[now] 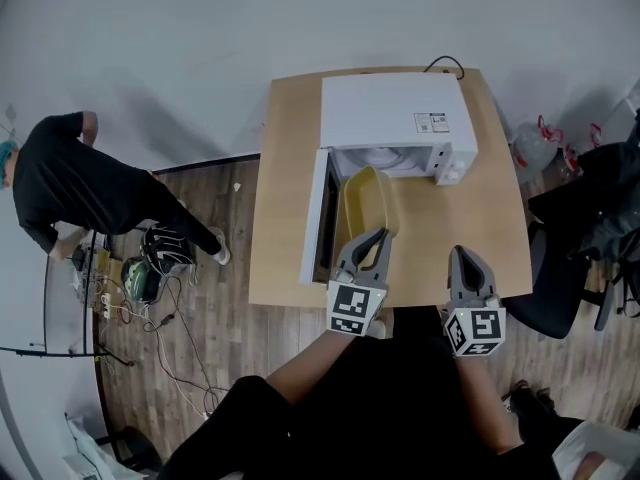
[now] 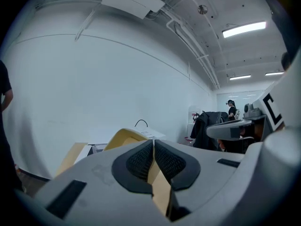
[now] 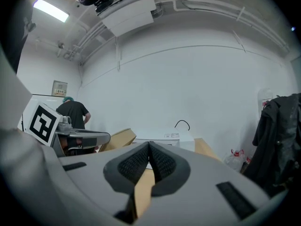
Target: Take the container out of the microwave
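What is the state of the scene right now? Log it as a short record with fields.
microwave: white, on the table, door swung open
container: yellow, at the microwave's mouth, mostly out, tilted
left tool: shut on the container's near rim
right tool: shut, empty, apart from the container
person: in black, standing left of the table
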